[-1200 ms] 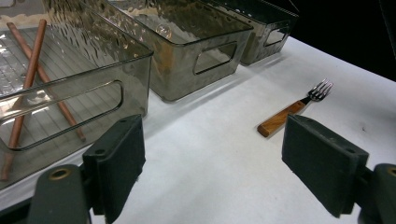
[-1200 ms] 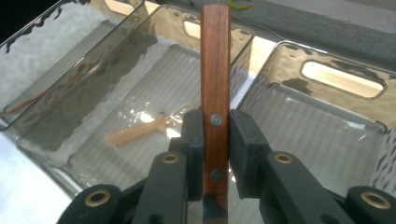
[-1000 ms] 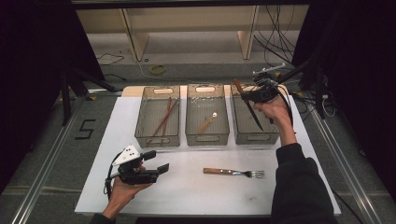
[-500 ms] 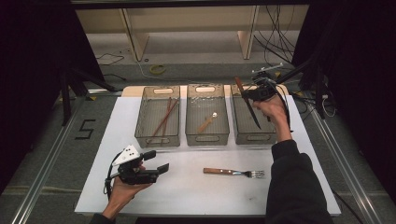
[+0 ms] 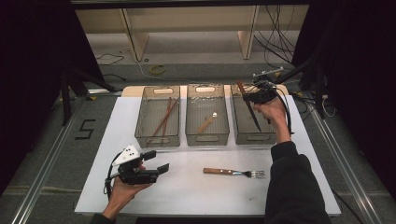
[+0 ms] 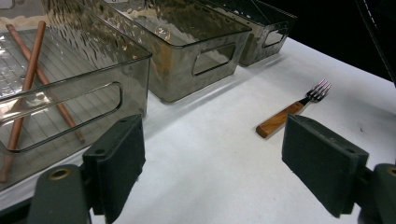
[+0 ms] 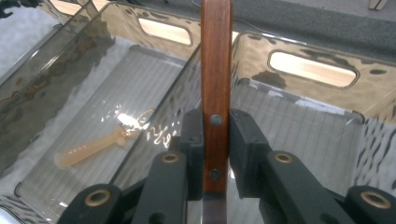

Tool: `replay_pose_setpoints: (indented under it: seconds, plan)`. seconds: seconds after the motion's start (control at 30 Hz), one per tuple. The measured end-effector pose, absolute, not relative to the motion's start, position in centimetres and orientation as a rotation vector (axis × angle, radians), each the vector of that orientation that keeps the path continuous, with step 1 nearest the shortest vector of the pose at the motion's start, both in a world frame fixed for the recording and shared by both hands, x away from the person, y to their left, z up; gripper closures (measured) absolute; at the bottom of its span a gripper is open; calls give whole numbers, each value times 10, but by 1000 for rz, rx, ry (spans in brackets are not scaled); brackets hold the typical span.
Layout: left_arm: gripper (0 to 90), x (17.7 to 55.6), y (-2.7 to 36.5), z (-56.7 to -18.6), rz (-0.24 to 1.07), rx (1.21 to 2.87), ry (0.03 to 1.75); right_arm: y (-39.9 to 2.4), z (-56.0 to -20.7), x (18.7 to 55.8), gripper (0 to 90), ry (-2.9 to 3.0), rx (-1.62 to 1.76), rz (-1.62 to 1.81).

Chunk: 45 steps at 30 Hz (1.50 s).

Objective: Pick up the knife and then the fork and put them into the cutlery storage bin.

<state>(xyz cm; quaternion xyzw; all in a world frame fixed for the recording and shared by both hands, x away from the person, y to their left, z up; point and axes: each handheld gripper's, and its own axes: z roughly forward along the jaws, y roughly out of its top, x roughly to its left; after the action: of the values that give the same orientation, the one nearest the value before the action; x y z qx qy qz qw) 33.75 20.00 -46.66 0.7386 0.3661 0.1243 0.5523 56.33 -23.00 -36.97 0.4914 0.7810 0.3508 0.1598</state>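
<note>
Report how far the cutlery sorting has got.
Done: chopsticks lie in the left bin and a spoon in the middle bin. In hand: the right gripper is shut on a knife, held over the right bin. Left: the fork lies on the table; the left gripper is open.

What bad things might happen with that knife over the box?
The right gripper pinches the knife only by its wooden handle, with the blade slanting down into the right bin. If the grip slips, the knife could drop hard or land outside. The blade might also scrape the bin's clear wall. The fork lies near the person's right sleeve, which might knock it.
</note>
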Motion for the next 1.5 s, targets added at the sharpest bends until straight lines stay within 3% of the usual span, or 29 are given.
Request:
replay_pose_setpoints:
  seconds: [0.7, 0.73, 0.8, 0.9, 1.23, 1.5]
  plan:
    - [206, 337, 200, -467, 293, 1747, 866, -233, -399, 562, 763, 2265, 1505, 971]
    - [206, 337, 200, -467, 295, 1747, 865, -233, -400, 563, 745, 2259, 1514, 955]
    - [206, 337, 200, -467, 292, 1742, 868, -233, -400, 564, 622, 2264, 1539, 944]
    - [206, 337, 200, -467, 293, 1741, 868, -230, -397, 562, 560, 2272, 1511, 911]
    - [205, 338, 200, -467, 295, 1746, 866, -218, -374, 538, 429, 2345, 1310, 999]
    - [204, 338, 200, -467, 297, 1747, 867, -202, -358, 508, 378, 2425, 1131, 1079]
